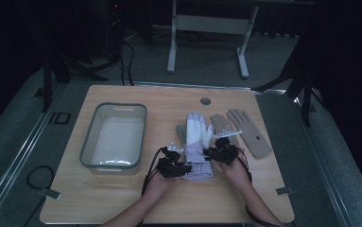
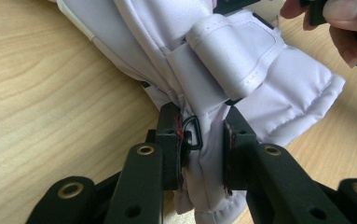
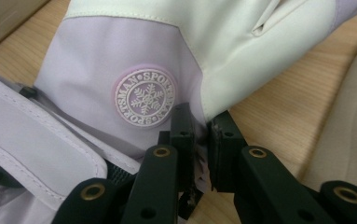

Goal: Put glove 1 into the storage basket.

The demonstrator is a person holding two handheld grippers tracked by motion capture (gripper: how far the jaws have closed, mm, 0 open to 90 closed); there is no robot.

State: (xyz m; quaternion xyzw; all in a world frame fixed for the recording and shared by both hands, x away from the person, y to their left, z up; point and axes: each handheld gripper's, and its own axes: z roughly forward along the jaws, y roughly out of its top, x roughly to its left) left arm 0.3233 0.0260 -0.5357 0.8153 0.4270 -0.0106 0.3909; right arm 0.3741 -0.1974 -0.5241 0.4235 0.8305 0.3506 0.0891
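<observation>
- Lilac ski glove (image 1: 196,150) is lying flat on the wooden table (image 1: 122,198), a little right of the middle, with its fingers pointing away from me and its cuff towards me
- I am gripping it with both tools at once, one on each side of the cuff end
- My left gripper (image 2: 203,140) is biting the glove's cuff edge: in the left gripper view the padded lilac fabric is bunching between the two black jaws, next to a small black ring, so the jaws are standing narrow and clamping on cloth
- My right gripper (image 3: 200,135) is pinching the glove's side edge just beside the round snowflake badge (image 3: 144,98), where the lilac panel is meeting the cream one; the jaws are standing almost together with a thin fold of fabric between them
- In the high view the left gripper (image 1: 184,166) is sitting at the cuff's left corner and the right gripper (image 1: 212,152) at the glove's right edge, slightly farther up
- Two beige gloves (image 1: 250,132) are lying just to the right of the lilac one, the nearer one partly tucked behind it
- A grey plastic bin (image 1: 90,142) is standing well to the left of the lilac glove, apart from it
</observation>
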